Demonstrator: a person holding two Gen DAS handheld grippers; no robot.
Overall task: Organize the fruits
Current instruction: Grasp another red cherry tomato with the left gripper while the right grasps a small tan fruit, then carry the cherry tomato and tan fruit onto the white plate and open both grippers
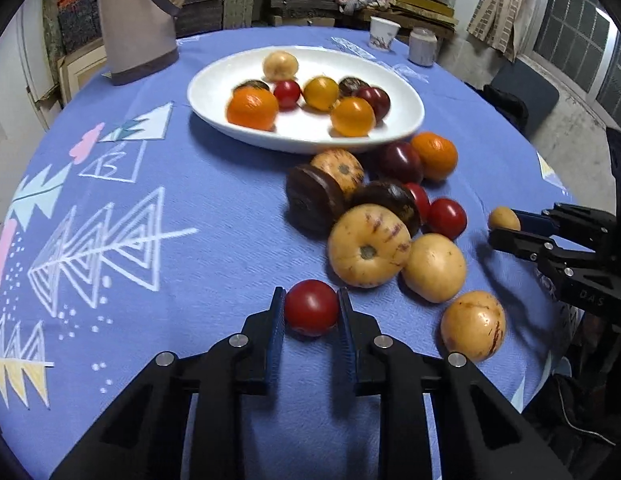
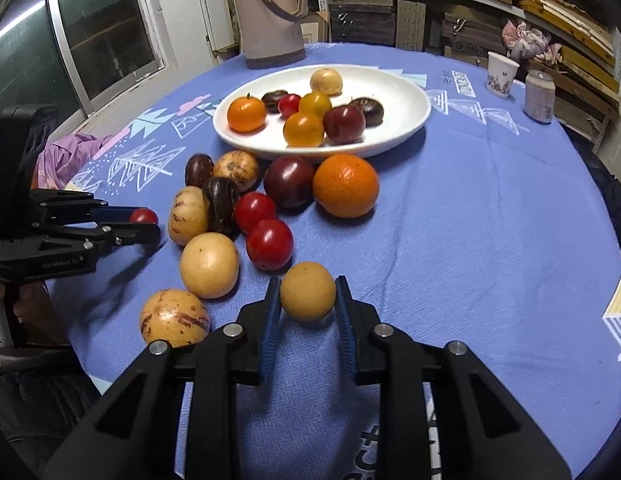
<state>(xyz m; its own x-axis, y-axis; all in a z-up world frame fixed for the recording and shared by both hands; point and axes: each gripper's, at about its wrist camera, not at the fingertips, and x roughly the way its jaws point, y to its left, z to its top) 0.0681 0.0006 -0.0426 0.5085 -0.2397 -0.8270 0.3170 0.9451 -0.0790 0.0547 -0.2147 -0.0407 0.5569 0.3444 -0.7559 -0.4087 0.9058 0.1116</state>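
Note:
My left gripper is shut on a small red fruit, held just above the blue tablecloth; it also shows in the right wrist view. My right gripper is shut on a small tan round fruit, also seen in the left wrist view. A white oval plate holds several fruits: an orange, yellow, red and dark ones. A loose pile of fruits lies in front of the plate: tan striped ones, dark ones, red ones and an orange.
A beige thermos jug stands behind the plate at the left. A white paper cup and a small jar stand at the table's far right edge. Stacked boxes fill shelves behind. A pink cloth lies at the table's left edge.

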